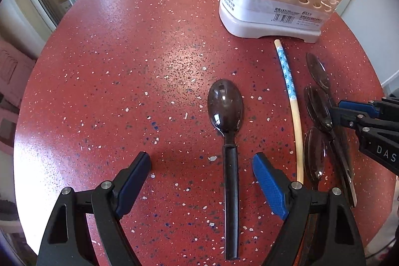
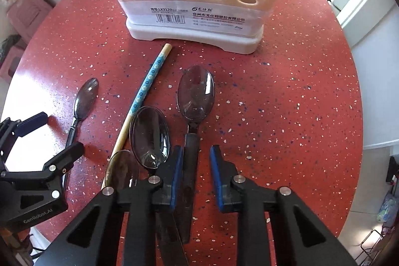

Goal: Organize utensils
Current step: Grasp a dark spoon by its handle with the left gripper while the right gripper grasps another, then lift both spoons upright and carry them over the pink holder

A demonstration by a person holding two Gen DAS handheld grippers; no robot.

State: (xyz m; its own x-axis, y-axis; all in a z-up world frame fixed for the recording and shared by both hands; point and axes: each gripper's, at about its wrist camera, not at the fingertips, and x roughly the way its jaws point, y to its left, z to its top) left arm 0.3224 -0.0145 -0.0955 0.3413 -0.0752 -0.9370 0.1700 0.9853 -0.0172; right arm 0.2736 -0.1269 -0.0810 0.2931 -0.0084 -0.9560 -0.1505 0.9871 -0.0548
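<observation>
left gripper (image 1: 202, 171) jaws spread | right gripper (image 2: 194, 176) spread (straddling spoon (image 2: 195, 94))

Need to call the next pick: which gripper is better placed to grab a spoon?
Probably left. The left gripper is open around the lone spoon, whose handle has clear table on both sides. The right gripper straddles a handle crowded by overlapping spoons.
</observation>
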